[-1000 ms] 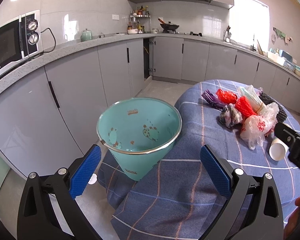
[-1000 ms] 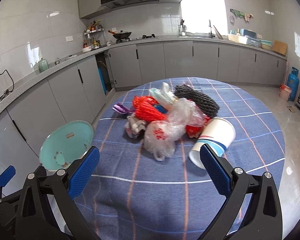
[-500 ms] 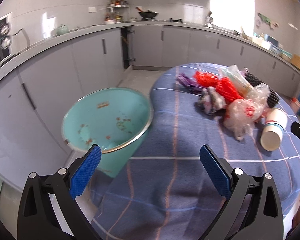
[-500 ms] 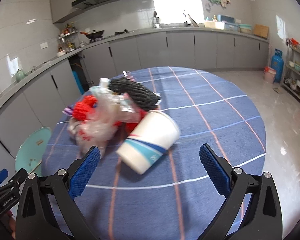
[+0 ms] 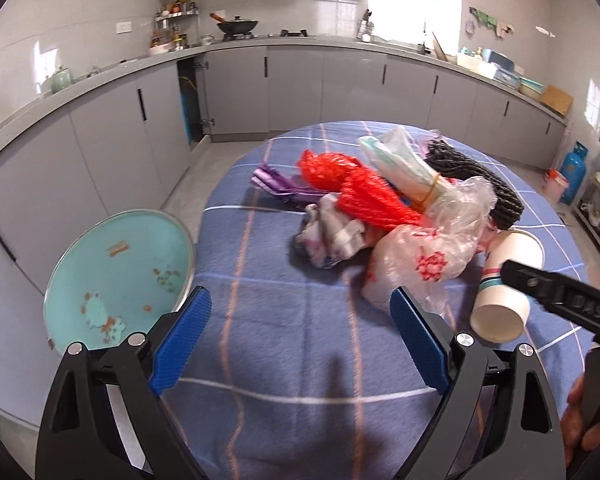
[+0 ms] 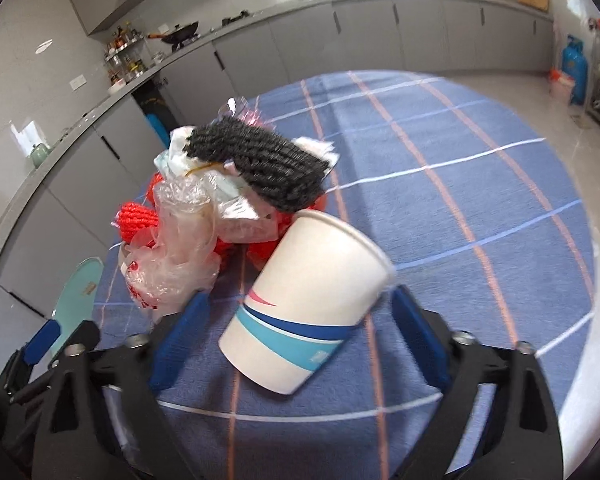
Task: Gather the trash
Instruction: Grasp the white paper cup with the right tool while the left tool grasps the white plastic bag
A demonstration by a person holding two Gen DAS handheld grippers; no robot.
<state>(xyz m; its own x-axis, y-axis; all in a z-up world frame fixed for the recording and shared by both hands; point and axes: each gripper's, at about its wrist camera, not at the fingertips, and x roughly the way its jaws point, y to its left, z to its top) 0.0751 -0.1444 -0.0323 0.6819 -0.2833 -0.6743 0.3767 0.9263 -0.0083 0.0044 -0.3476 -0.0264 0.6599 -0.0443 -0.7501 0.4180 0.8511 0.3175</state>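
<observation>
A white paper cup (image 6: 308,300) with blue stripes lies on its side on the blue checked tablecloth (image 6: 480,184). My right gripper (image 6: 300,332) is open, with one finger on each side of the cup and not closed on it. The cup also shows in the left wrist view (image 5: 508,284), partly behind a right finger. A trash pile sits beside the cup: red netting (image 5: 364,196), clear plastic bags (image 5: 428,256), black foam mesh (image 6: 260,164). A teal bin (image 5: 120,276) stands off the table's left edge. My left gripper (image 5: 300,344) is open and empty above the cloth.
Grey kitchen cabinets (image 5: 292,80) and a counter run around the room. A blue gas cylinder (image 5: 574,172) stands on the floor at the right. A wok (image 5: 236,24) sits on the stove at the back.
My right gripper has moved forward until its open fingers straddle the paper cup. My left gripper has swung right, from facing the teal bin to facing the trash pile.
</observation>
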